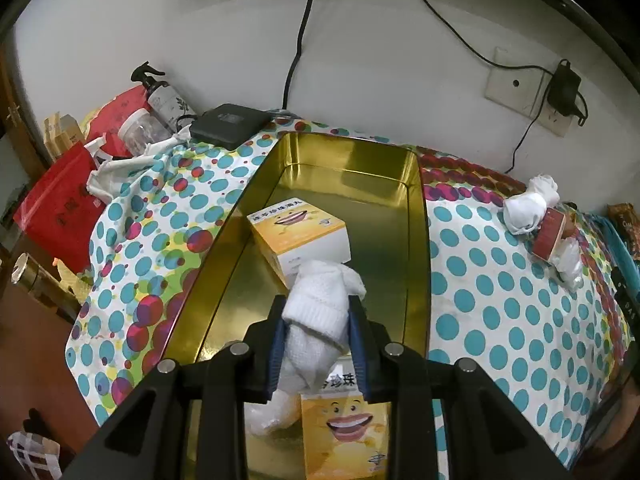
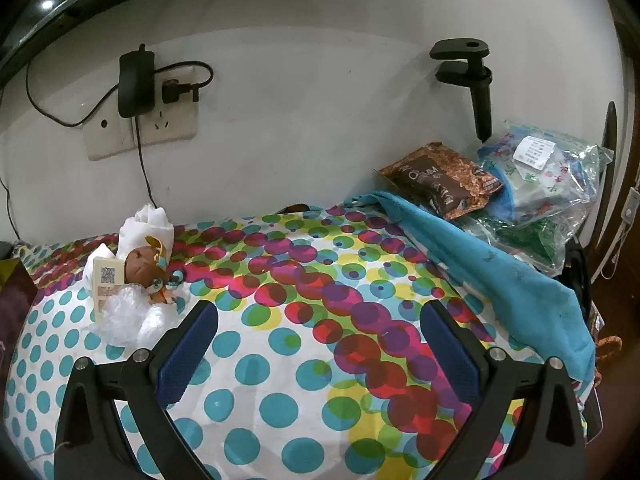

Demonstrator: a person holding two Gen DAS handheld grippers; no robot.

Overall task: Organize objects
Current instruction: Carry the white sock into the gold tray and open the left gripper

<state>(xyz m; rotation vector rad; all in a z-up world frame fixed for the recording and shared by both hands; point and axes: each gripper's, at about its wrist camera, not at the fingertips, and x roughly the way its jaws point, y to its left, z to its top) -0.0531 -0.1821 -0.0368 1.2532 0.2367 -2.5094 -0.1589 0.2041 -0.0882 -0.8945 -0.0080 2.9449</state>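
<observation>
Your left gripper (image 1: 318, 336) is clamped on a rolled white sock bundle (image 1: 320, 312), blue pads pressing its sides, and it hangs over the near half of the gold tin tray (image 1: 416, 208). The bundle's long axis runs along the fingers toward the far yellow box (image 1: 298, 230), with a second yellow box (image 1: 346, 432) directly beneath, so the free floor lies to the left and right of the boxes. Your right gripper (image 2: 320, 356) hovers with fingers wide apart and empty over the dotted cloth (image 2: 280, 400); the wrapped white bundle with the brown toy (image 2: 136, 276) sits far-left of it, nearer that hand.
</observation>
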